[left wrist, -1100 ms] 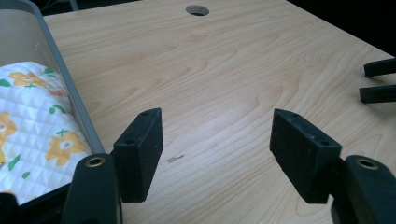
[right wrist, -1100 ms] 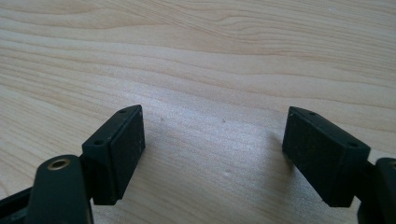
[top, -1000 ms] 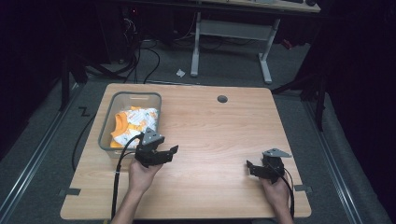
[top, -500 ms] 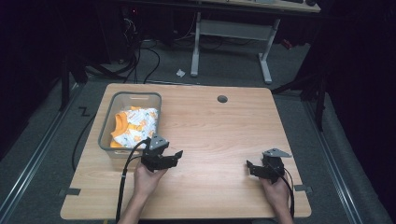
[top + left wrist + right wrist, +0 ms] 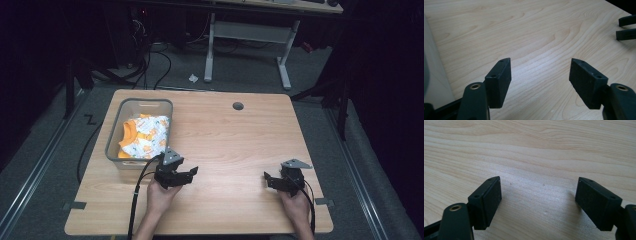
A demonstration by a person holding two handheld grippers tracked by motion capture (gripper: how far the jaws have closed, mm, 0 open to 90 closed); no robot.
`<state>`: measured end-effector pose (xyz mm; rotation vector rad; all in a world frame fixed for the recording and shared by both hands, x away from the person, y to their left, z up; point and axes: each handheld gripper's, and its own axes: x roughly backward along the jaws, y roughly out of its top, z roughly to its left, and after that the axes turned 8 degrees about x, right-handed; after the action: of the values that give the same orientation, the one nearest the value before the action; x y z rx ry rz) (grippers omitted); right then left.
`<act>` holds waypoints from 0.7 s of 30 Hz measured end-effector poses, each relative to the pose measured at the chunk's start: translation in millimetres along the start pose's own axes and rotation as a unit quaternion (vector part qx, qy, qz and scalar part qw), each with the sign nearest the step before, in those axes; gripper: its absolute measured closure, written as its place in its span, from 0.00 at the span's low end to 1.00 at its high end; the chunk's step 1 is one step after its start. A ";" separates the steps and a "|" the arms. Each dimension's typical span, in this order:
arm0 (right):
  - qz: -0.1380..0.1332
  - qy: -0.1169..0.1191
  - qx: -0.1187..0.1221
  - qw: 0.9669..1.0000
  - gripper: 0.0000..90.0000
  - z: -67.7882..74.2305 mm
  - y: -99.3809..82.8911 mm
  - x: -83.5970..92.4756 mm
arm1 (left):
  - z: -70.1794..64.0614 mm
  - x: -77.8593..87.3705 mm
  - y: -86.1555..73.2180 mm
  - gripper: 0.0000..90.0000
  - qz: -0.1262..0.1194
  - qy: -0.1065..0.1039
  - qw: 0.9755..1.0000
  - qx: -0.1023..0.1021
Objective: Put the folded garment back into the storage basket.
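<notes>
While the left hand-held gripper (image 5: 192, 171) sat spread and empty just beside the bin (image 5: 116, 148), the orange-and-white cloth (image 5: 146, 136) lay up-left of it (way nearer than the right hand-held gripper (image 5: 266, 178), also spread).

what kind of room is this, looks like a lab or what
Probably a lab or workshop set up for recording. A bare wooden table stands on grey carpet, cables trail on the floor behind it, and a second desk's white legs stand in the dark background.
</notes>
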<state>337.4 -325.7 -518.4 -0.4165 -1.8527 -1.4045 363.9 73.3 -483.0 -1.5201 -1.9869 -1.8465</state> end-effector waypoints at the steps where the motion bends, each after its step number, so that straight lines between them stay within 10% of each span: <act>1: 0.000 0.000 0.000 1.000 0.24 0.0 0.0 0.0 | -0.7 -1.3 -1.0 0.39 0.001 0.002 1.000 -0.002; 21: 0.000 0.000 0.000 1.000 0.24 0.0 0.0 0.0 | -7.8 -25.6 -26.1 0.38 0.050 0.050 0.997 -0.032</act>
<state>337.4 -325.7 -518.4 -0.4164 -1.8535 -1.4040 356.1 56.5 -515.5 -1.4824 -1.7910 -1.9225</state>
